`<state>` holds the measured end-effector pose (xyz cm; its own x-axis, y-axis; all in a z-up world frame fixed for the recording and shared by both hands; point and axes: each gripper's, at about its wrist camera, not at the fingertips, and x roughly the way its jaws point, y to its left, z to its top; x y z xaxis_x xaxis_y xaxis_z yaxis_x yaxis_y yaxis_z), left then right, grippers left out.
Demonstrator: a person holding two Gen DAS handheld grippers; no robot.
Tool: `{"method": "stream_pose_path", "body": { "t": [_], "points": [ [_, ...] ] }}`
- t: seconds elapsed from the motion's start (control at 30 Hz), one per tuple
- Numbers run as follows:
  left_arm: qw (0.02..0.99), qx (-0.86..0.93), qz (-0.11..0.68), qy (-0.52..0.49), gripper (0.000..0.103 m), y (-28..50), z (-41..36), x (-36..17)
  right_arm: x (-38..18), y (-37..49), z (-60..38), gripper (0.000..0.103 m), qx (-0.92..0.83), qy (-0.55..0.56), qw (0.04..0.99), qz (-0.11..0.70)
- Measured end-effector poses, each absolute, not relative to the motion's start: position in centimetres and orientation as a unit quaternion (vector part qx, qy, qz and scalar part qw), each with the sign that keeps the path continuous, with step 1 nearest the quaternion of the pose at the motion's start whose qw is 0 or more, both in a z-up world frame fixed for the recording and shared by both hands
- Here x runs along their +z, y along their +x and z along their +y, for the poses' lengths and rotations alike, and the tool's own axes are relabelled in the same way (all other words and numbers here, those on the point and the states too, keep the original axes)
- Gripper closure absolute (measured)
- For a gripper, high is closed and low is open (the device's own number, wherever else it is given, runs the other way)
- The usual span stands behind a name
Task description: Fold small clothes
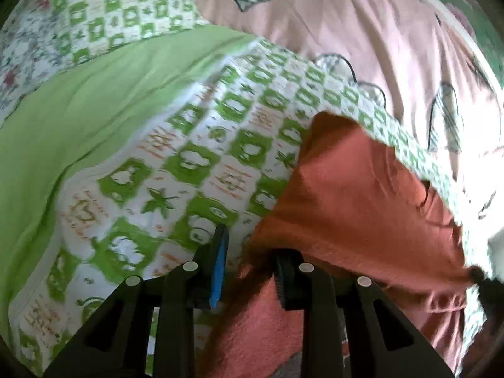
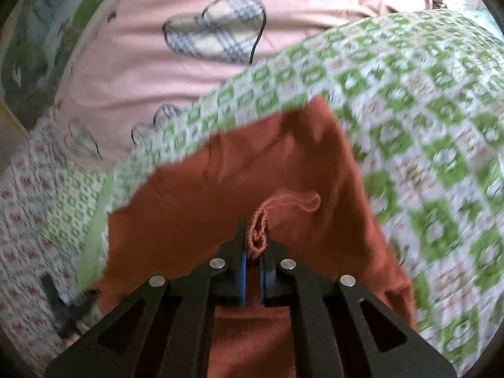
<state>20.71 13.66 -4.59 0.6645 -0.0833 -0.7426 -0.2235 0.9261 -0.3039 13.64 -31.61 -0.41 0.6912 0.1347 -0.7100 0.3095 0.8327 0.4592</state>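
Right gripper (image 2: 253,245) is pinching the cloth's (image 2: 252,163) hem while the left gripper (image 1: 249,261) sits open over its edge, so I'd clamp left before lifting evenly.

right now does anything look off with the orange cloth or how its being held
The right gripper pinches only a bunched hem of the orange garment; the left gripper is open at its edge. The garment hangs rumpled.

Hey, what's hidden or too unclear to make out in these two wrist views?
- Rust-orange cloth garment: its type is unclear; gripper frames cover its lower part in both views.
- Left gripper: left wrist view, motion blur hides whether its open fingers touch the cloth.
- Green-and-white checked bedcover: print blurred, lettering unreadable.
- Right gripper: pinches a hem; fabric hides the fingertips.
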Motion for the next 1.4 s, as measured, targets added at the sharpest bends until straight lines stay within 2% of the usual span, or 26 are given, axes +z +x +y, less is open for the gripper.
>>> {"method": "stream_pose_path", "body": {
  "t": [0.1,0.17,0.3,0.4,0.47,0.63,0.73,0.77,0.8,0.83,0.87,0.93,1.0,1.07,1.1,1.13,1.17,1.2,1.27,1.3,1.33,1.4],
  "points": [
    [0.878,0.016,0.414,-0.238,0.076,20.6,15.0,-5.2,-0.9,13.8,-30.3,0.096,-0.027,0.277,0.877,0.392],
    [0.857,0.0,0.451,-0.248,0.077,20.8,15.6,-6.2,-1.4,13.9,-30.0,0.096,-0.037,0.261,0.878,0.4],
    [0.864,-0.061,0.462,-0.191,0.079,19.0,15.5,-4.4,-2.0,13.0,-30.7,0.096,-0.056,0.25,0.873,0.414],
    [0.873,-0.102,0.442,-0.18,0.069,19.1,15.4,-2.0,-2.4,12.2,-31.0,0.096,-0.058,0.248,0.872,0.419],
    [0.875,-0.112,0.435,-0.178,0.052,20.9,15.0,-0.9,-2.7,12.2,-31.0,0.096,-0.057,0.249,0.869,0.424],
    [0.859,-0.125,0.472,-0.156,0.04,28.8,11.9,-2.1,-2.7,12.0,-31.0,0.096,-0.056,0.259,0.869,0.419],
    [0.844,-0.117,0.501,-0.148,0.039,32.9,10.7,-4.5,-2.7,12.0,-31.0,0.096,-0.051,0.264,0.867,0.419],
    [0.84,-0.109,0.513,-0.141,0.041,33.8,10.4,-5.3,-2.7,12.0,-30.9,0.096,-0.05,0.262,0.868,0.42],
    [0.839,-0.099,0.519,-0.131,0.048,34.6,10.2,-6.2,-2.7,12.0,-30.7,0.096,-0.048,0.259,0.868,0.421],
    [0.844,-0.092,0.514,-0.123,0.079,34.9,10.0,-6.4,-2.7,12.1,-30.6,0.096,-0.045,0.258,0.868,0.421],
    [0.851,-0.089,0.503,-0.12,0.091,34.9,10.1,-6.3,-2.6,12.2,-30.5,0.096,-0.041,0.256,0.869,0.421],
    [0.874,-0.076,0.461,-0.133,0.1,34.2,11.0,-4.8,-1.4,12.1,-30.2,0.096,-0.035,0.248,0.883,0.397],
    [0.894,-0.053,0.427,-0.129,0.102,33.7,11.7,-3.9,-0.3,12.1,-29.8,0.096,-0.031,0.235,0.897,0.373],
    [0.883,-0.057,0.445,-0.138,0.103,34.3,12.1,-4.7,-0.5,12.7,-29.6,0.096,-0.037,0.224,0.895,0.383],
    [0.875,-0.071,0.455,-0.15,0.102,34.5,12.3,-5.1,-1.0,13.1,-29.7,0.096,-0.04,0.225,0.89,0.395],
    [0.871,-0.081,0.458,-0.157,0.097,34.6,12.4,-5.0,-1.5,13.3,-29.8,0.096,-0.04,0.23,0.886,0.401],
    [0.868,-0.09,0.46,-0.164,0.082,34.5,12.4,-4.9,-1.8,13.3,-29.9,0.096,-0.039,0.236,0.883,0.404],
    [0.865,-0.101,0.461,-0.171,0.073,34.6,12.4,-4.8,-2.0,13.1,-30.0,0.096,-0.038,0.239,0.882,0.405],
    [0.863,-0.111,0.461,-0.176,0.031,34.8,11.7,-4.6,-2.2,12.8,-30.1,0.096,-0.039,0.24,0.88,0.408],
    [0.863,-0.105,0.465,-0.166,0.028,35.2,11.1,-4.6,-2.3,12.6,-30.2,0.096,-0.039,0.241,0.879,0.409],
    [0.864,-0.096,0.469,-0.155,0.029,35.3,10.7,-4.8,-2.4,12.4,-30.2,0.096,-0.038,0.242,0.879,0.41],
    [0.865,-0.056,0.486,-0.112,0.051,36.7,9.6,-5.6,-2.4,12.1,-30.2,0.096,-0.041,0.237,0.878,0.413]
  ]
}}
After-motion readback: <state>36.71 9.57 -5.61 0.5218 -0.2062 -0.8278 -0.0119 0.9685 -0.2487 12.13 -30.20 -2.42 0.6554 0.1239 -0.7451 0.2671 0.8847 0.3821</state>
